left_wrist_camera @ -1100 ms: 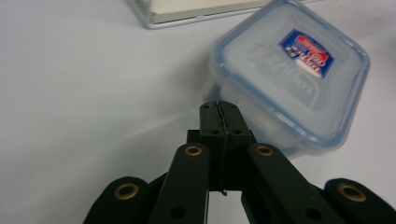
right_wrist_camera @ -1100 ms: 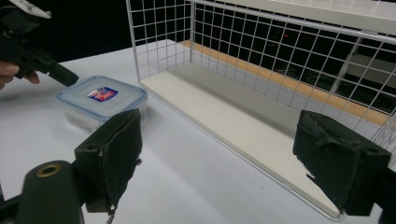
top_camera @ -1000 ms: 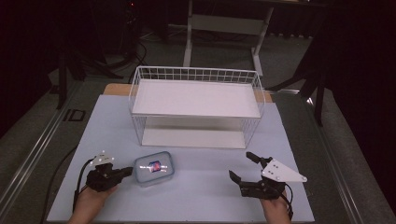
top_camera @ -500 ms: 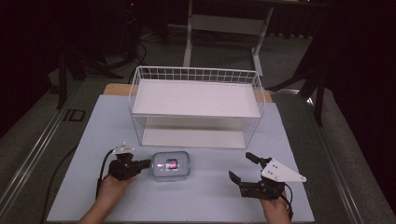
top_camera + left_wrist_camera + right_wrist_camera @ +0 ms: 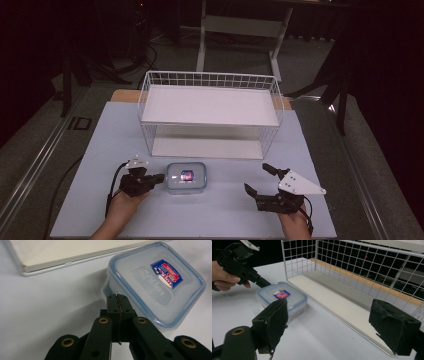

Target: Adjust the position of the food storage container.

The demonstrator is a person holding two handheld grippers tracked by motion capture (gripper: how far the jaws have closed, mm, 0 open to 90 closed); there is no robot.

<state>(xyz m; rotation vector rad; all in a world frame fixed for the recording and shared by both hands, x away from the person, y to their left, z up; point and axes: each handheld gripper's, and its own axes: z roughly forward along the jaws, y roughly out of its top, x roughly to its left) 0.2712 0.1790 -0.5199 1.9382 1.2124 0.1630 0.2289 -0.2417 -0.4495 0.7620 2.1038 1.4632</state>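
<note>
Left gripper (image 5: 159, 178) is lying level, jaws fully closed on nothing, tips touching the side wall of the lidded plastic container (image 5: 186, 177). The container is sitting on the pale table (image 5: 90, 165), just in front of the white wire rack (image 5: 210, 107). Right gripper (image 5: 259, 180) is resting wide open, empty, well apart. Room beyond is showing dark.

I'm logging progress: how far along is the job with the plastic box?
Done: nothing is on the wire shelf yet. In hand: the shut left tongs push the lidded plastic box across the table. Left: the open right tongs wait beside it, nothing gripped.
</note>
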